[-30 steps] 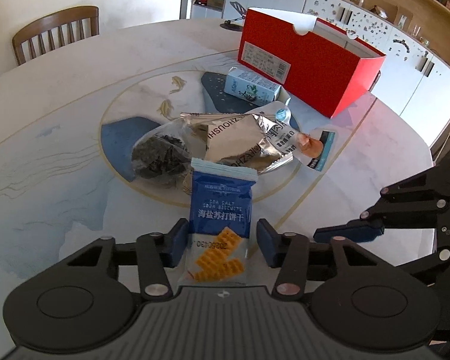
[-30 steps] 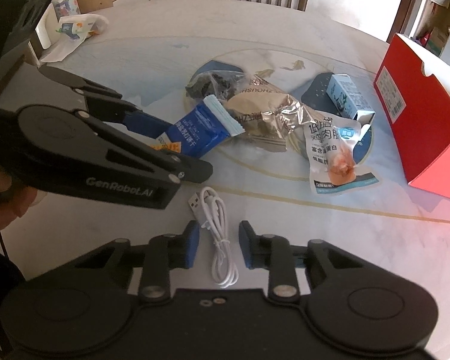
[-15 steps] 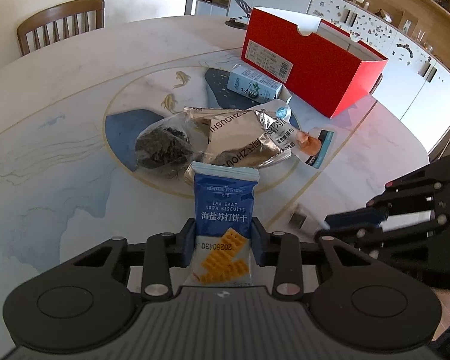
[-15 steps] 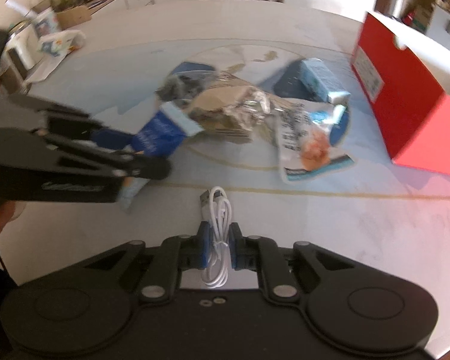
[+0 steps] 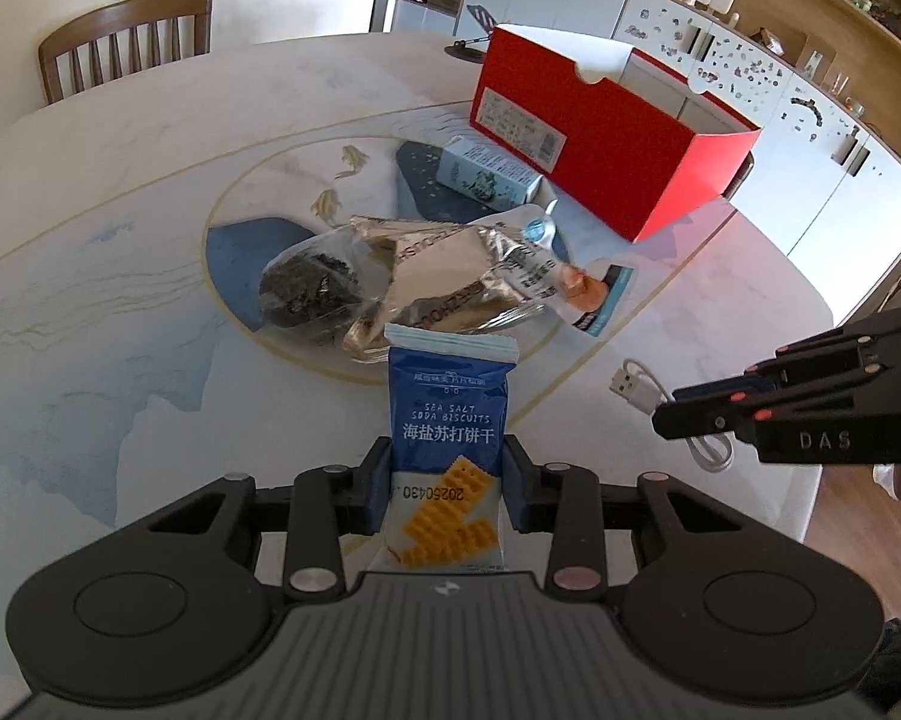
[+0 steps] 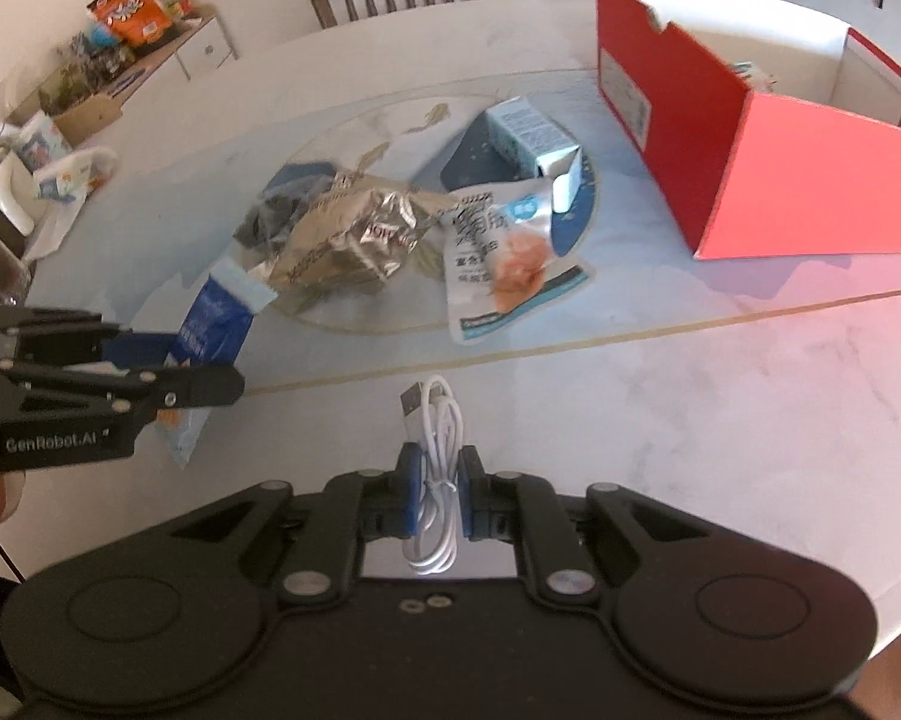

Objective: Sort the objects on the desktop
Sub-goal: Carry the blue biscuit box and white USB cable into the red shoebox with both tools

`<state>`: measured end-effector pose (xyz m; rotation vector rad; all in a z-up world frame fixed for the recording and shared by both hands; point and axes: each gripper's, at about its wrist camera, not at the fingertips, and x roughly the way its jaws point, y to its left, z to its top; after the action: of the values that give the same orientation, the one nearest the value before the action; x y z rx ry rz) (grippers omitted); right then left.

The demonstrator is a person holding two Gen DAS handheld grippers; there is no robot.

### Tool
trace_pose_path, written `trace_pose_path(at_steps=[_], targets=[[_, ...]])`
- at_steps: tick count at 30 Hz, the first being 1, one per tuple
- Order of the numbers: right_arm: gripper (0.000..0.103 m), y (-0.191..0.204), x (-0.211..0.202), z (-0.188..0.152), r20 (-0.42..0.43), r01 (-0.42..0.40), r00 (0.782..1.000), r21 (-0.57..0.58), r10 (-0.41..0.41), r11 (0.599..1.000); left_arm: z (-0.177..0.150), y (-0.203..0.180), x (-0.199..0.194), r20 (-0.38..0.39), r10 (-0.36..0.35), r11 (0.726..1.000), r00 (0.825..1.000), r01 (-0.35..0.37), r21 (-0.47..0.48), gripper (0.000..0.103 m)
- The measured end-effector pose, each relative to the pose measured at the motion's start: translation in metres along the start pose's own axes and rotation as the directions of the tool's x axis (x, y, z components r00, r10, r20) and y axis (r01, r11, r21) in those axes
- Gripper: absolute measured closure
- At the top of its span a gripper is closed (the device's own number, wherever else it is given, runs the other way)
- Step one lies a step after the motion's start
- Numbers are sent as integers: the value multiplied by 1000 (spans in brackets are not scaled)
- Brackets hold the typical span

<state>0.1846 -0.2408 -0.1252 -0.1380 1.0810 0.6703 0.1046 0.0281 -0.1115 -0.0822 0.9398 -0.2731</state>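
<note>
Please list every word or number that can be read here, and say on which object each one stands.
"SEA SALT SODA BISCUITS", "20250430": biscuit packet
"DAS": right gripper
"GenRobot.AI": left gripper
Silver bag, shrimp pouch, carton, red box label: unreadable.

Counter: round, pale marble, with a blue-and-gold inlaid centre.
Middle: silver foil bag, dark packet, white pouch, small carton.
Far edge: open red box.
</note>
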Motion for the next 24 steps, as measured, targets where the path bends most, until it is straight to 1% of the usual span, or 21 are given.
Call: trace_pose_path(at_steps=[11,24], targets=[[92,-17,-38,13,66,-35,997,49,31,998,17,-27,-23,13,-41,999,999,41,-2,68],[92,-46,-72,32,136,-47,990,87,35,995,37,-50,-38,33,-58,998,998,58,19,68]])
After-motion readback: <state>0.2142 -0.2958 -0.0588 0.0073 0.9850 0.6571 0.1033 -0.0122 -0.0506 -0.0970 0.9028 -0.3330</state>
